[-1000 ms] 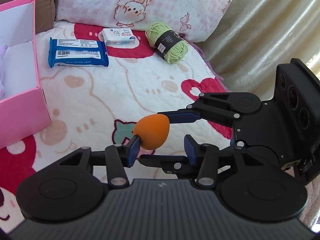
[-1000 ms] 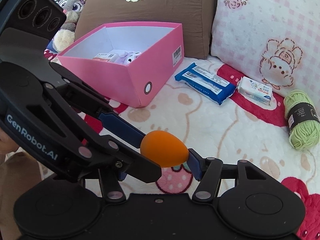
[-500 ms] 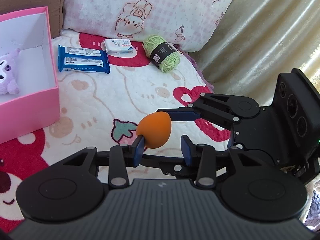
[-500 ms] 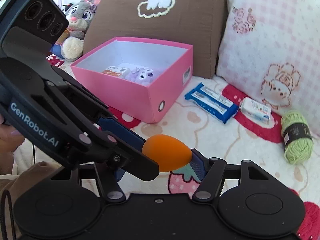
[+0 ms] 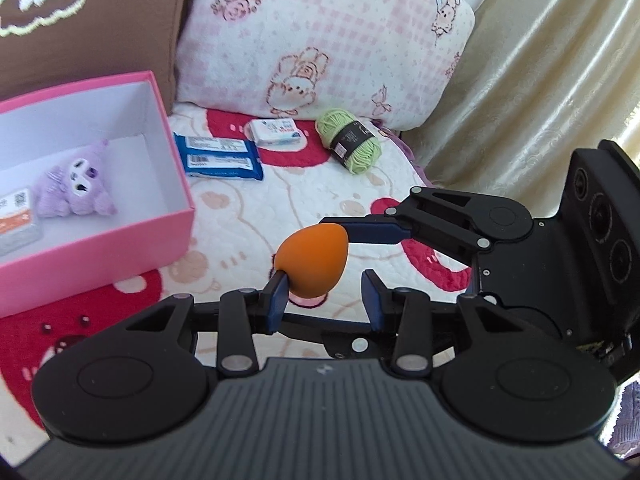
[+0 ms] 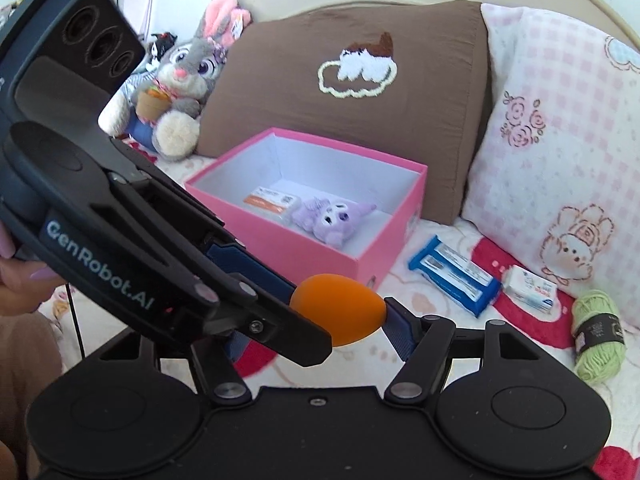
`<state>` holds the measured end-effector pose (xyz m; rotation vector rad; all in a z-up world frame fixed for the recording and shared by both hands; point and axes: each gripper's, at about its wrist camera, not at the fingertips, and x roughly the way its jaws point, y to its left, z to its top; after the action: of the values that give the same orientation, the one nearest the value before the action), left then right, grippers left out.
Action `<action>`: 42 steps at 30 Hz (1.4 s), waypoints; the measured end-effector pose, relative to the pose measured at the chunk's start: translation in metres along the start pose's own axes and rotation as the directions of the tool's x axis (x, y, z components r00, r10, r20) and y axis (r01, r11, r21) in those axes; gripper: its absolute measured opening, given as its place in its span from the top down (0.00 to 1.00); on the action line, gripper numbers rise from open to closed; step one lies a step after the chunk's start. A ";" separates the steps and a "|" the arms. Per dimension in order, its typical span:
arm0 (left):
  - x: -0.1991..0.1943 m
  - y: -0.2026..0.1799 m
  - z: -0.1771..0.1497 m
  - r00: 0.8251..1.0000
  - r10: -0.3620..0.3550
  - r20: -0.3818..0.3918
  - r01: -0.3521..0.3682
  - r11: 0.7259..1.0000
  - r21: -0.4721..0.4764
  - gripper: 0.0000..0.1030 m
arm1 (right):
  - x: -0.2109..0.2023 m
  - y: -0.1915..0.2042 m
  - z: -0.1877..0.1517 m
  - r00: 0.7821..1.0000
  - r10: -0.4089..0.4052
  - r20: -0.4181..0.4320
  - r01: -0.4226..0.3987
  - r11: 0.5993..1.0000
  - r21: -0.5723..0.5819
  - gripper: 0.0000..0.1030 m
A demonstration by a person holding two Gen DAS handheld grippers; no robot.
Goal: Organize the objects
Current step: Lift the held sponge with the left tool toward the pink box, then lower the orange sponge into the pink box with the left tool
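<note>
Pressing on the orange sponge (image 5: 312, 262) are two fingers, one from each gripper. The left gripper (image 5: 322, 276) touches the narrow end with the finger (image 5: 276, 300) on the left of its own view. Its other finger stands just clear of the sponge, so the fingers are narrow but show a gap on that side. The right gripper (image 6: 316, 308) meets the sponge's far end with one finger (image 6: 396, 328). Its second finger is hidden behind the left gripper, so I cannot tell whether it grips. The sponge hangs above the bed (image 5: 248, 216), touching nothing else.

Left of the fingers and a little beyond sits a pink box (image 5: 100, 256). Inside it lie a purple plush (image 5: 76, 196) and a flat packet (image 5: 16, 216). Straight beyond the fingers, beside the box, lies a blue pack (image 5: 220, 156). A white pack (image 5: 276, 132) is just past that, and green yarn (image 5: 352, 144) lies to its right. Farther back lean a pink pillow (image 5: 320, 28) and a brown one (image 5: 100, 20). A curtain (image 5: 540, 80) hangs to the right. A bunny toy (image 6: 180, 80) sits far left, and a hand (image 6: 20, 280) holds the left gripper.
</note>
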<state>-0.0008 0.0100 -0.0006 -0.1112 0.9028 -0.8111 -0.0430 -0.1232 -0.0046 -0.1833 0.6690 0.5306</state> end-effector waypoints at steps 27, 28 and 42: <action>-0.085 0.094 0.058 0.971 0.239 0.032 -0.231 0.960 -0.155 0.62 | 0.082 0.037 0.098 0.985 0.158 0.077 -0.161 0.986 0.044 0.49; -0.085 0.098 0.059 0.971 0.238 0.035 -0.229 0.959 -0.165 0.62 | 0.086 0.037 0.100 0.985 0.156 0.078 -0.160 0.986 0.045 0.49; -0.051 0.179 0.091 0.949 0.315 -0.026 -0.312 0.920 -0.237 0.62 | 0.179 0.034 0.139 0.990 0.143 -0.003 -0.142 0.986 0.087 0.52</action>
<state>0.1520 0.1490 0.0175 -0.1762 0.9741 -0.4008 0.1321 0.0245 -0.0104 -0.0567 0.7160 0.6371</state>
